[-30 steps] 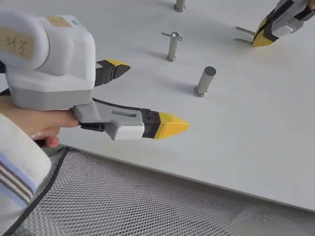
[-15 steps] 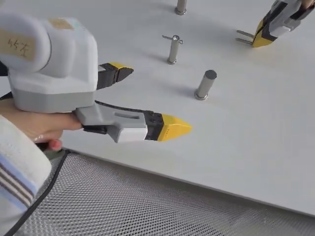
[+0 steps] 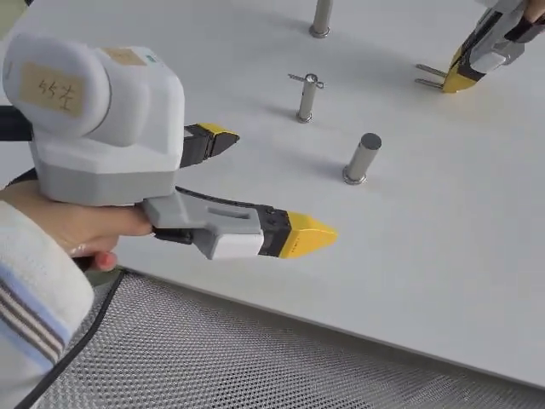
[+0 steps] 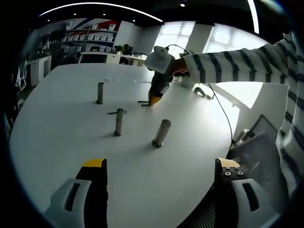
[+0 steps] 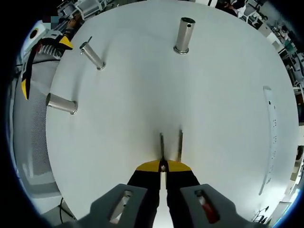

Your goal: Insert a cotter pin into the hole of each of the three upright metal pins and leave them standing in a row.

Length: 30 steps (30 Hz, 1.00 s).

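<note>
Three upright metal pins stand on the white table: the near pin point(image 3: 362, 159), the middle pin point(image 3: 306, 95) with a cotter pin through its top, and the far pin point(image 3: 321, 17). My left gripper point(image 3: 264, 183) hovers open and empty in front of them, near the table's front edge. In its own view the left gripper point(image 4: 159, 166) faces the row, with the near pin point(image 4: 161, 133) leaning straight ahead. My right gripper point(image 3: 464, 77) at the back right is shut on a cotter pin point(image 3: 430, 77). Its two prongs point(image 5: 171, 147) stick out over the table.
The white table point(image 3: 443, 239) has bare room between the pins and the right gripper. A grey mesh surface point(image 3: 255, 358) lies below the table's front edge. A white strip point(image 5: 270, 118) lies on the table to the right of the right gripper.
The head camera has shifted slightly. The right gripper with the cotter pin has edged a little toward the pins. The left gripper stays open in about the same place.
</note>
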Motion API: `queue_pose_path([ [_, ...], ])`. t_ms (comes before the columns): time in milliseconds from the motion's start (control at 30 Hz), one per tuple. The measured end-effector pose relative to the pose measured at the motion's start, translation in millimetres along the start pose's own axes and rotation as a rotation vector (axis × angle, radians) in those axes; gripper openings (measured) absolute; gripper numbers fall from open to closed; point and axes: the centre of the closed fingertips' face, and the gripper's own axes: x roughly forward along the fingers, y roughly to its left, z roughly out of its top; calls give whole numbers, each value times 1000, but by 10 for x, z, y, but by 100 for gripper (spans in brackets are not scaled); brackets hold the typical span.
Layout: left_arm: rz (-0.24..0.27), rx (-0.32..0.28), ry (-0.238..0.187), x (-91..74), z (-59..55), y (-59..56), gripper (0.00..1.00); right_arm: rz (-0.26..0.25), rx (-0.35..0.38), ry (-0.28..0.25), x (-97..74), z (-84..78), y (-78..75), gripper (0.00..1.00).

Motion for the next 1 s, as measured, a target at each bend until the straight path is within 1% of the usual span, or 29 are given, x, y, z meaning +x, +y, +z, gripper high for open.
queue_pose_path([
  [133,1,9,7,6,-3,-10,93,-4,17,-17,-9,-1,2,0],
  [233,5,25,29,-1,-24,-12,93,-8,26,-25,-19,-3,7,0],
  [267,5,34,31,-3,-13,-34,93,-8,33,-30,-22,-4,7,0],
  [333,4,36,24,-14,19,-67,93,2,43,-40,-20,3,13,0],
  [400,2,44,21,-20,38,-88,93,-3,53,-37,-42,-10,33,0],
  [467,9,46,26,-13,44,-87,93,-10,60,-31,-68,-35,55,0],
  [600,15,37,38,-6,47,-94,92,-11,59,-36,-118,-66,122,0],
  [733,13,45,33,-17,65,-113,92,-19,59,-55,-179,-77,169,0],
  [867,7,59,36,-20,79,-125,90,-30,34,-73,-278,-98,263,0],
  [933,6,66,29,-16,97,-130,89,-45,7,-82,-267,-122,230,0],
  [1000,1,60,22,-7,115,-139,89,-65,-13,-97,-353,-126,273,0],
])
